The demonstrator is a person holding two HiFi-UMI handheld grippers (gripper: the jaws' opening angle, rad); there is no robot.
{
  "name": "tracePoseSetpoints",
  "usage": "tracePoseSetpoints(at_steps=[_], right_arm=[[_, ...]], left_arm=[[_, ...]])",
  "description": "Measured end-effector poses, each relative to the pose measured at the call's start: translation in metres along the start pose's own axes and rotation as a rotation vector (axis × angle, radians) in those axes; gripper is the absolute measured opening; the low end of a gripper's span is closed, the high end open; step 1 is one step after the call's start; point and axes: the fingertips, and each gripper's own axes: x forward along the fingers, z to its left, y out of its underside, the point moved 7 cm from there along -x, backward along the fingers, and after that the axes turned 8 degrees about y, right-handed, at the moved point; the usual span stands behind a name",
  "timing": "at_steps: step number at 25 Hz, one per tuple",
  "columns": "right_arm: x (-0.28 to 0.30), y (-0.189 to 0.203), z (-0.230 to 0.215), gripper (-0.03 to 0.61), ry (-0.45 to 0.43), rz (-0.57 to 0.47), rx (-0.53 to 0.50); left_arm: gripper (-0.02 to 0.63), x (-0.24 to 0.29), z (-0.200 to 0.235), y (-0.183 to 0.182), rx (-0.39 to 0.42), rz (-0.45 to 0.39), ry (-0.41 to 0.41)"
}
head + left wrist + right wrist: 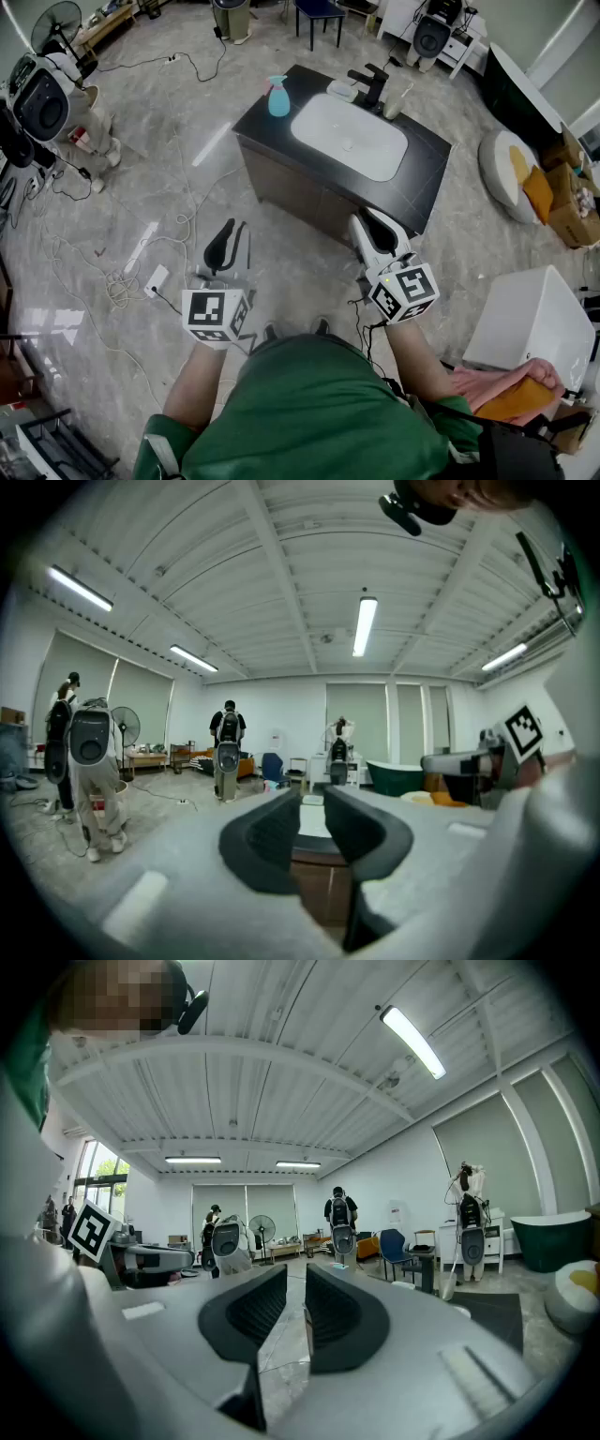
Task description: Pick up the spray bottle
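The blue spray bottle (277, 97) stands upright on the far left corner of a black vanity top (427, 173), beside the white basin (349, 137). Both grippers are held level over the floor, well short of the vanity and far from the bottle. In the head view my left gripper (230, 230) is shut with nothing in it. My right gripper (362, 221) is likewise shut and empty, close to the vanity's near front. In the left gripper view the jaws (312, 803) frame the vanity cabinet (323, 883). The right gripper (295, 1299) looks across the room's floor.
A black faucet (373, 84) rises behind the basin. Cables and a power strip (155, 278) lie on the floor at left. A white humanoid robot (45, 98) stands far left. At right are a white box (525, 319), cardboard boxes (567, 202) and a bathtub (511, 89).
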Motion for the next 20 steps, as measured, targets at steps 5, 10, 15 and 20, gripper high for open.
tracePoseSetpoints(at_steps=[5,10,15,20], right_arm=[[-0.001,-0.005,-0.024,0.061,-0.005,0.007,0.009],[-0.011,-0.004,-0.039,0.06,-0.023,0.001,0.026],[-0.018,-0.007,-0.061,0.063,-0.039,-0.015,0.009],[-0.005,0.001,-0.069,0.091,-0.053,0.014,0.055]], left_arm=[[0.078,0.018,-0.015,-0.005,0.005,0.005,-0.012],[0.081,0.021,-0.033,-0.001,-0.005,0.02,-0.051],[0.154,0.013,-0.048,-0.006,-0.001,0.003,-0.128],[0.2,0.003,-0.043,0.005,-0.03,0.039,-0.182]])
